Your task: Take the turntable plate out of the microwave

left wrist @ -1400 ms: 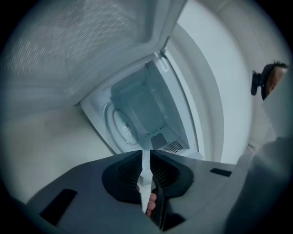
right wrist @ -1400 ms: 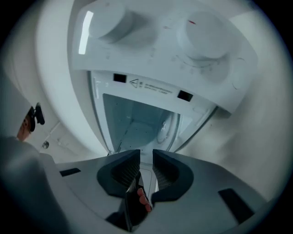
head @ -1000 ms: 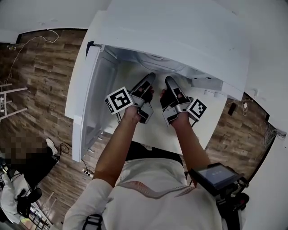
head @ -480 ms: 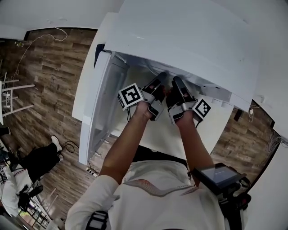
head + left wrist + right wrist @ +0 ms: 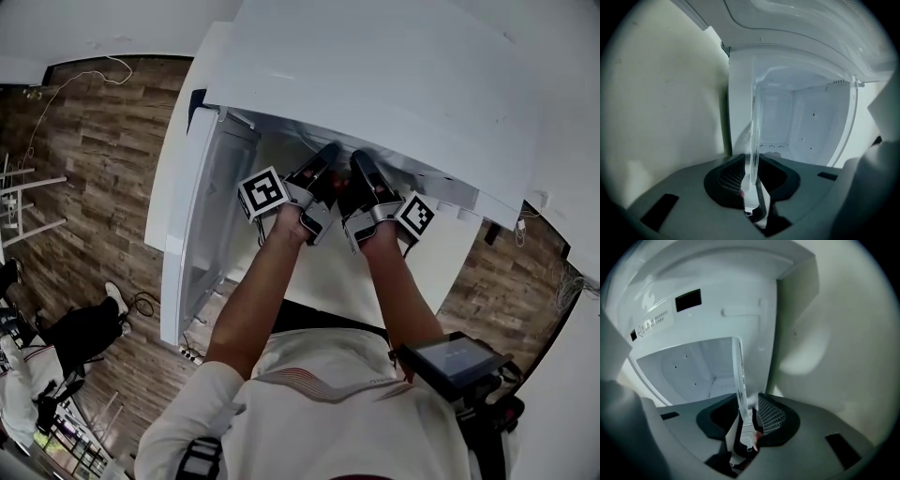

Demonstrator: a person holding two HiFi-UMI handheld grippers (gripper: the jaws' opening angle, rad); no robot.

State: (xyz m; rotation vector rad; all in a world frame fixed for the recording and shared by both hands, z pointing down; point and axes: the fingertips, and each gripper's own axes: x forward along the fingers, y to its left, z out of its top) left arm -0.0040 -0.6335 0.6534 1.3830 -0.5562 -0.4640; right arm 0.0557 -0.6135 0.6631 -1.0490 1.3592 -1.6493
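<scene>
The clear glass turntable plate (image 5: 754, 131) shows edge-on in both gripper views, inside the white microwave (image 5: 394, 84). My left gripper (image 5: 751, 176) has just been closing, and its pads sit against both faces of the plate's rim. My right gripper (image 5: 747, 413) has also been closing around the plate (image 5: 739, 371). There the rim lies against one pad, with a slit left at the meshed pad (image 5: 771, 416). In the head view, the left gripper (image 5: 323, 161) and the right gripper (image 5: 364, 167) reach side by side into the cavity. The microwave's top hides the plate.
The microwave door (image 5: 202, 216) hangs open to the left of my arms. The microwave stands on a white counter (image 5: 450, 253). Wood floor (image 5: 103, 141) lies all around, with a person (image 5: 84, 328) at the lower left. The cavity walls (image 5: 801, 122) are close on both sides.
Both grippers have pushed further in under the microwave's top. The plate rim seen in the head view a second ago is now covered.
</scene>
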